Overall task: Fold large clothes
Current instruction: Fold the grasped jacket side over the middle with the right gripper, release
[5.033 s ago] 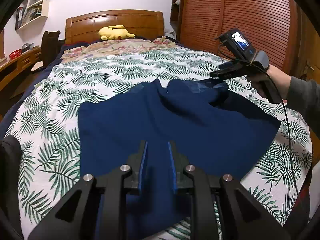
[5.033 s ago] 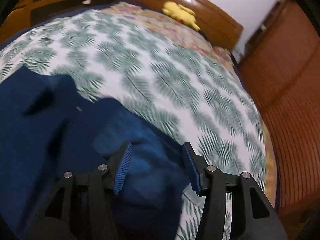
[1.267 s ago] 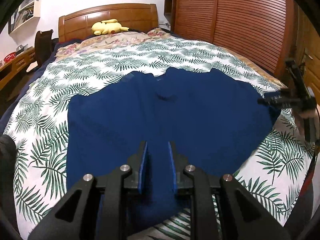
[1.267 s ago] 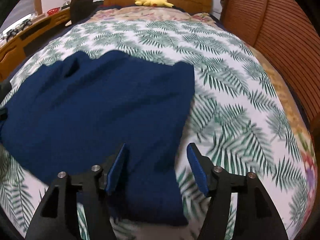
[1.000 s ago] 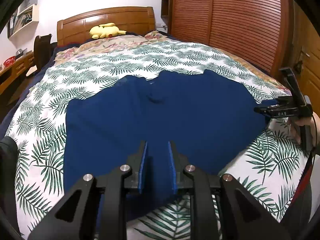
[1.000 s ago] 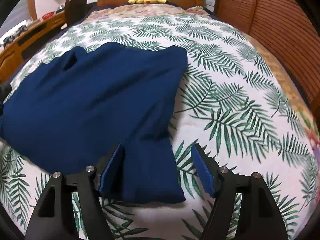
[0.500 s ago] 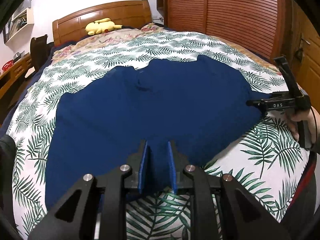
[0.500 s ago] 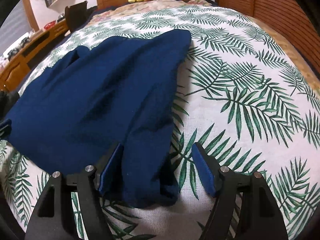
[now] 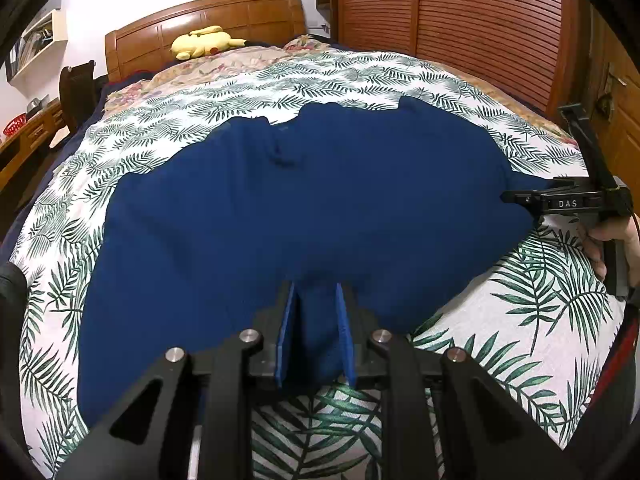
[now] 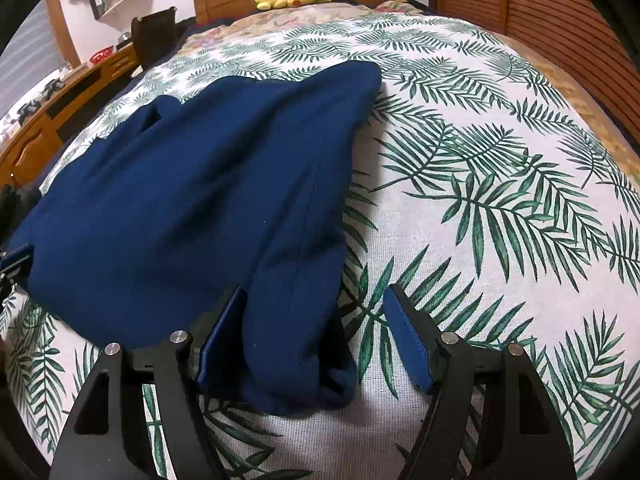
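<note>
The sweater's [image 9: 304, 216] hem is hidden at 6 o'clock behind the left gripper [image 9: 316, 334]; the hand [image 9: 618, 248] is cut off at 3 o'clock.

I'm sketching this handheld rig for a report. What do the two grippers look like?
Both the left gripper and the right gripper have matte black angular fingers with silver bolts and ribbed blue pads. Seen side-on, the right one carries white "DAS" lettering.

Home bedrm: bed [image 9: 360, 80], wardrobe [image 9: 460, 20]
</note>
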A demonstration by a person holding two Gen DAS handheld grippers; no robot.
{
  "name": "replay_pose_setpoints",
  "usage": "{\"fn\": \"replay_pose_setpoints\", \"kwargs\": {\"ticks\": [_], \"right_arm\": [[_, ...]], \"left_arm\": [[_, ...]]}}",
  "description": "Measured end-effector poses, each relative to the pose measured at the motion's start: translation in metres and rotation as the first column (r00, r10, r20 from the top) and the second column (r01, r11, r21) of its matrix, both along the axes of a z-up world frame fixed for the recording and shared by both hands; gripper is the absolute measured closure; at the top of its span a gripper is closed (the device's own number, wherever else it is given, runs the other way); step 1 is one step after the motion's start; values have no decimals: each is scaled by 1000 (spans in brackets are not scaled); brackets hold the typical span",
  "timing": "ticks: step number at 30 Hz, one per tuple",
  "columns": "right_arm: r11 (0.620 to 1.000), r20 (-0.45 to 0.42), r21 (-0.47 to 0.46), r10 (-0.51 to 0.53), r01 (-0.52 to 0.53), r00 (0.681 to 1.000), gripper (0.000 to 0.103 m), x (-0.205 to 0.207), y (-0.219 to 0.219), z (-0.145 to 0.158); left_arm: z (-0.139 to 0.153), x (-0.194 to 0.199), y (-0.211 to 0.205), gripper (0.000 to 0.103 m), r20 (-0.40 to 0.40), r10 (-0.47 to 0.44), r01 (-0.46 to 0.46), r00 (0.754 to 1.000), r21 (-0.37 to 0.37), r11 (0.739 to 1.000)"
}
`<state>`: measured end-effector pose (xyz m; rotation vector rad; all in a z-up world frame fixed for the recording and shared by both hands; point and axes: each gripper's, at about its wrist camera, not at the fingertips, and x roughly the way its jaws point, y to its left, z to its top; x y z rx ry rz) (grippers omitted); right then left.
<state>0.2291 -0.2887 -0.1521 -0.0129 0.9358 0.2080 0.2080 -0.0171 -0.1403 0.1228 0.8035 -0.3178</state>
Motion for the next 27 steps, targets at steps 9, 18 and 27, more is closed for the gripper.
{"fn": "replay_pose_setpoints", "kwargs": {"ticks": [9,18,27], "right_arm": [[998,-27,-38,54,-55,998,83,-1,20,12],[995,119,-48,89,-84,989,89,-2,54,87],[960,246,-132,272,-246,930,92,-6,163,156]], "left_arm": [[22,-4,3,85,-3,22,-22,1000,-21,1000],[73,-35,29,85,111,41,-35,993,-53,998],[83,-69,107,85,138,146,-135,980,-86,987]]}}
